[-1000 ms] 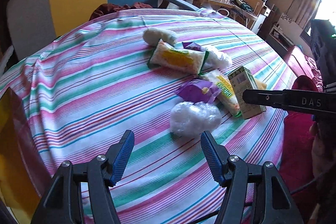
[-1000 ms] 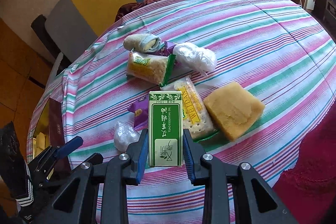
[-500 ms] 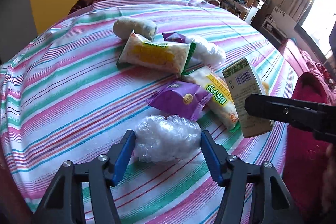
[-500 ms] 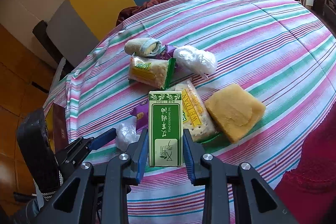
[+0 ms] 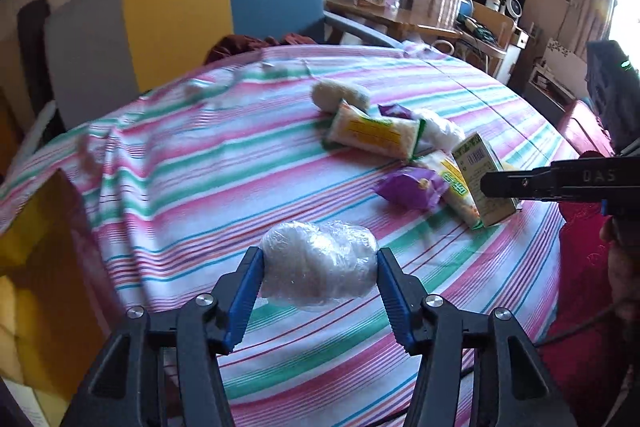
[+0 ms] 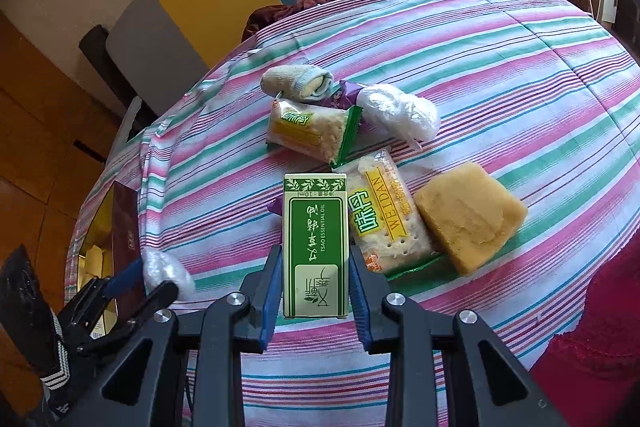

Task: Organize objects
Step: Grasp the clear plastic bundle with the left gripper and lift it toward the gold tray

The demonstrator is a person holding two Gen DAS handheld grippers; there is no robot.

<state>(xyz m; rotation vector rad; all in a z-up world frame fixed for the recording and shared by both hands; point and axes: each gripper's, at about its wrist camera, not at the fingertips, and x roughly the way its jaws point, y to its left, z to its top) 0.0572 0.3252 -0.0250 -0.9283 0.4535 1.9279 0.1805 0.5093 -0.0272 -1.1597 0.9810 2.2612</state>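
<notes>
Left hand-held gripper (image 5: 319, 277), jaws just closed in, clasps a plastic-wrapped bundle (image 5: 318, 274) above the striped table (image 5: 224, 163); right hand-held gripper (image 6: 314, 287) clamps the green box (image 6: 315, 247) beside the snack packets (image 6: 384, 211).

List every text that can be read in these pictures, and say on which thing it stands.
"TSAO ESSENTIAL OIL", "10ml": green box, seen upside down; its Chinese characters I cannot read.
"WEIDAN": cracker pack.
"DAS": right gripper, on its side.
Other packs and the far boxes: too small or blurred.
</notes>
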